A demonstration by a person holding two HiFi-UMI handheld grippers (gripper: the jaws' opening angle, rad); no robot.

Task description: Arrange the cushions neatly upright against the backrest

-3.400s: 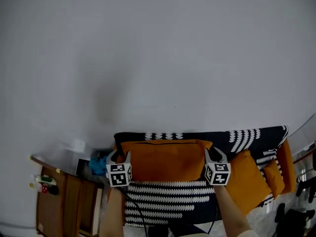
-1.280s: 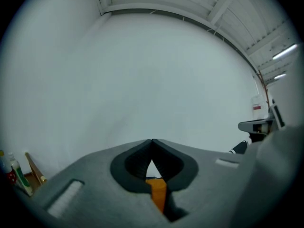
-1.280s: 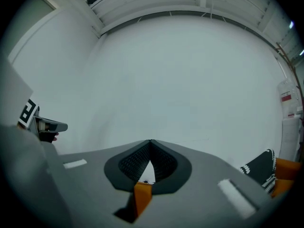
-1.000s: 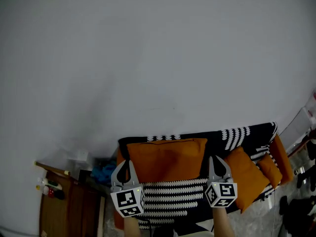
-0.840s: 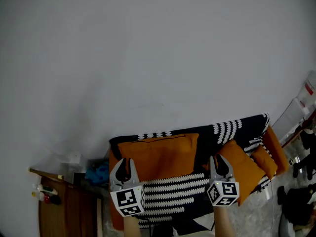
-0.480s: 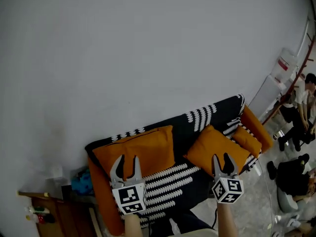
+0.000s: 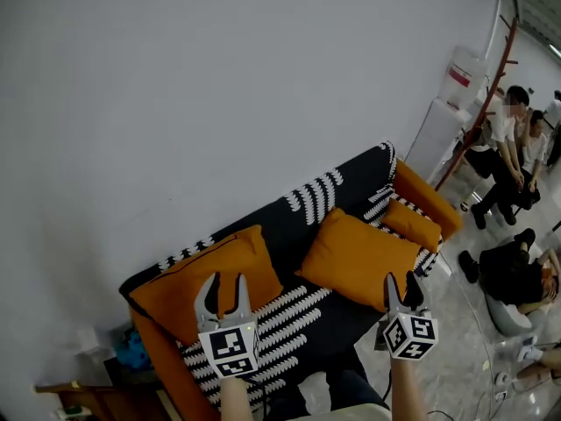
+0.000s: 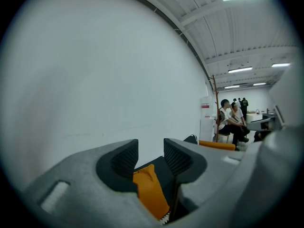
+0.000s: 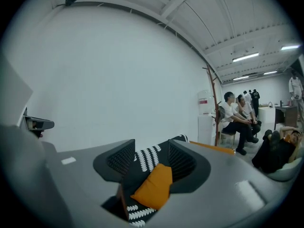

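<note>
Grippers, fingers newly parted, empty.

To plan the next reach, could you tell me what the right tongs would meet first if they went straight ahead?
Probably the middle orange cushion, seen between the right tongs, which have just been opening and hold nothing; depth is unclear.

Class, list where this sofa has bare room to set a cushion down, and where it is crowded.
Free: the striped seat, bordered by the large cushion and the middle cushion; also the bare backrest between those two. Crowded: the far end, where the middle cushion, the small cushion and the orange armrest bunch together.
</note>
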